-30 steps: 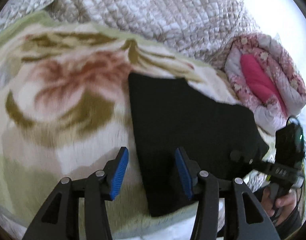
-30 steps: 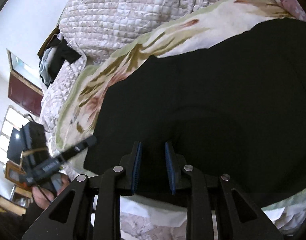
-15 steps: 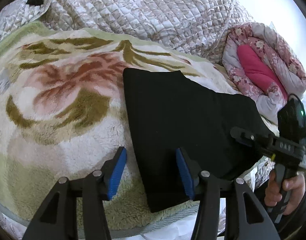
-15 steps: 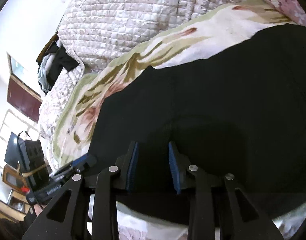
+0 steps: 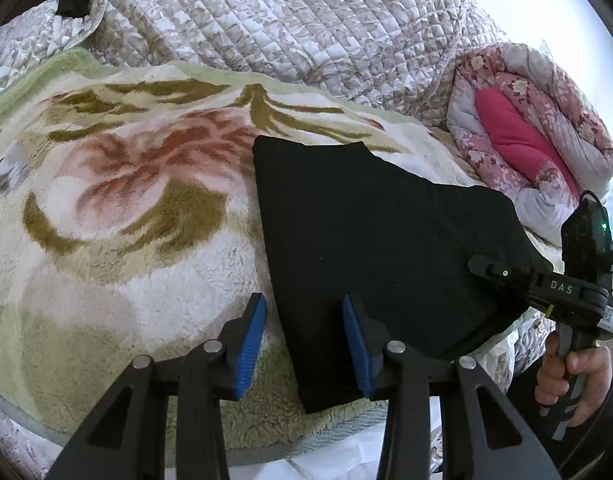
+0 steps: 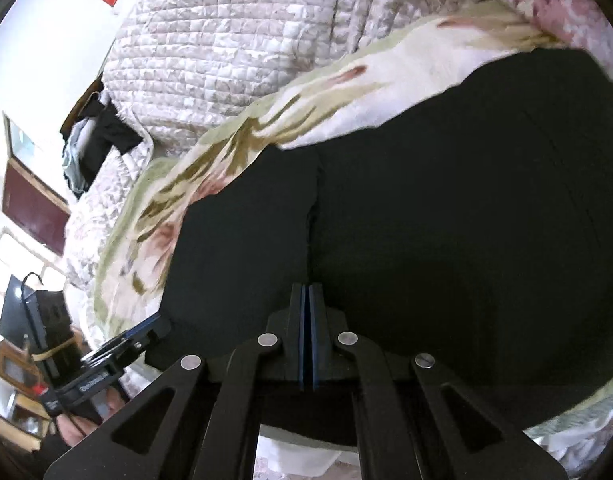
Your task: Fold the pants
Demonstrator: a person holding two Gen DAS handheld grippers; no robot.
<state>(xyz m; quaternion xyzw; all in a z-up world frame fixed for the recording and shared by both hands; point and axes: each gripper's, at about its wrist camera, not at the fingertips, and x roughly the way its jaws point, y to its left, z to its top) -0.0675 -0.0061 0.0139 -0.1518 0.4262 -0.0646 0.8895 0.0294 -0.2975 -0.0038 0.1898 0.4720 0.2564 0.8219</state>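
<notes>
Pinching the pants [image 6: 446,220] near edge, the right gripper [image 6: 307,300] has closed on fabric — left gripper [image 5: 304,330], jaws closing, straddles the other corner ungripped, ready to lift.

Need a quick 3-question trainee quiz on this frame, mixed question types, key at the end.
1. True or false: the left gripper is clamped shut on the black pants.
2. The pants lie on: A) a bare wooden floor B) a floral fleece blanket C) a metal tray.
3. Which gripper has its jaws pressed together on the fabric?
Key: 1 false: its jaws stand open astride the pants' edge, though they have just been closing. 2 B. 3 the right gripper, which has just closed; a crease in the fabric runs up from its tips.
</notes>
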